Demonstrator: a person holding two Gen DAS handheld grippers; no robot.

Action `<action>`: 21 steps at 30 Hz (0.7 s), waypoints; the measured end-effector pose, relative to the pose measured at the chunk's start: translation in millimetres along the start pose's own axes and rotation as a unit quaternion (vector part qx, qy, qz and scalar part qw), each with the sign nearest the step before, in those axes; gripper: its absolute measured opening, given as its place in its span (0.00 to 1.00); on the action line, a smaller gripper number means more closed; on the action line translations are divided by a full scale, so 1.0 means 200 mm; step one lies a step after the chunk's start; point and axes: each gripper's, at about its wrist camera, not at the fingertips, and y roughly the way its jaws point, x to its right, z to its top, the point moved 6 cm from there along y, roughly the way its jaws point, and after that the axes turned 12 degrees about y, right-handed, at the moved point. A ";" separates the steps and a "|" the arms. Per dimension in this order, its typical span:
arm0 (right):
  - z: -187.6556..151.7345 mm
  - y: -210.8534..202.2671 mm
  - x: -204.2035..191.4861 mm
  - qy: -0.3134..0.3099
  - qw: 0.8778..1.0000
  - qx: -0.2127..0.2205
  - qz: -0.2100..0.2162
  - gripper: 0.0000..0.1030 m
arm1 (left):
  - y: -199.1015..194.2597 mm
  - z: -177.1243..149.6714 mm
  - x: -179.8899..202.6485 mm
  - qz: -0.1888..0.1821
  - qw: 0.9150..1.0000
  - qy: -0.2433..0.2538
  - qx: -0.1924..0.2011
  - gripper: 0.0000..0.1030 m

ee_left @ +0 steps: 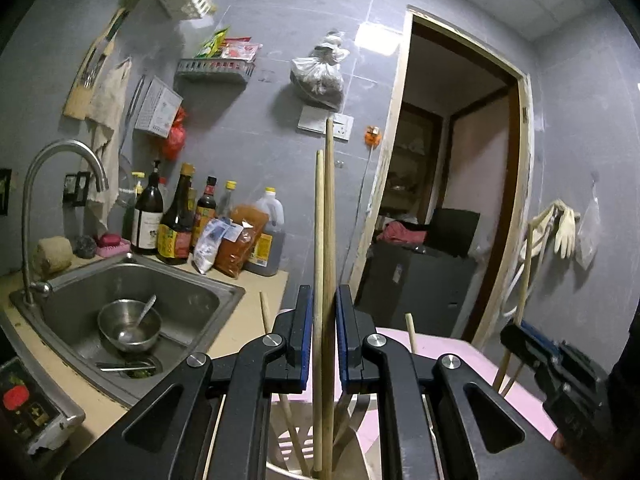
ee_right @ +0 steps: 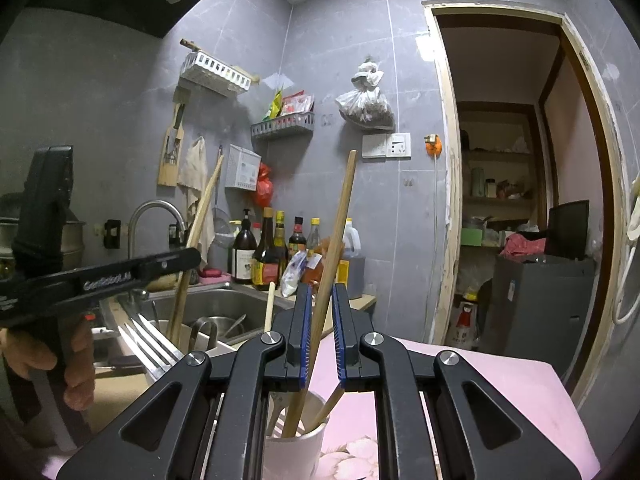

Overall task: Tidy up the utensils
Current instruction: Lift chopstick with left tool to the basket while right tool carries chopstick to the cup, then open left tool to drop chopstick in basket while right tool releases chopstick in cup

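Observation:
My left gripper (ee_left: 324,292) is shut on two wooden chopsticks (ee_left: 325,200) that stand upright between its blue pads, their lower ends reaching into a white cup (ee_left: 286,474) with other utensils. In the right wrist view the same gripper (ee_right: 192,256) shows at the left, held by a hand. My right gripper (ee_right: 322,290) is shut on a tilted wooden chopstick (ee_right: 340,220) whose lower end sits in the white cup (ee_right: 296,456). A second stick (ee_right: 332,402) shows under its right pad. The right gripper (ee_left: 520,330) also appears at the right of the left wrist view.
The cup stands on a pink surface (ee_right: 480,392). A fork (ee_right: 148,344) points up left of it. A steel sink (ee_left: 224,286) with a bowl and spoon (ee_left: 128,328) lies left, sauce bottles (ee_left: 176,232) behind it. An open doorway (ee_left: 452,200) is at the right.

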 end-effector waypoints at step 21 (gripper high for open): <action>0.00 -0.01 -0.02 0.004 1.000 -0.008 0.006 0.20 | -0.10 -0.07 0.06 -0.021 0.999 0.003 -0.042 0.21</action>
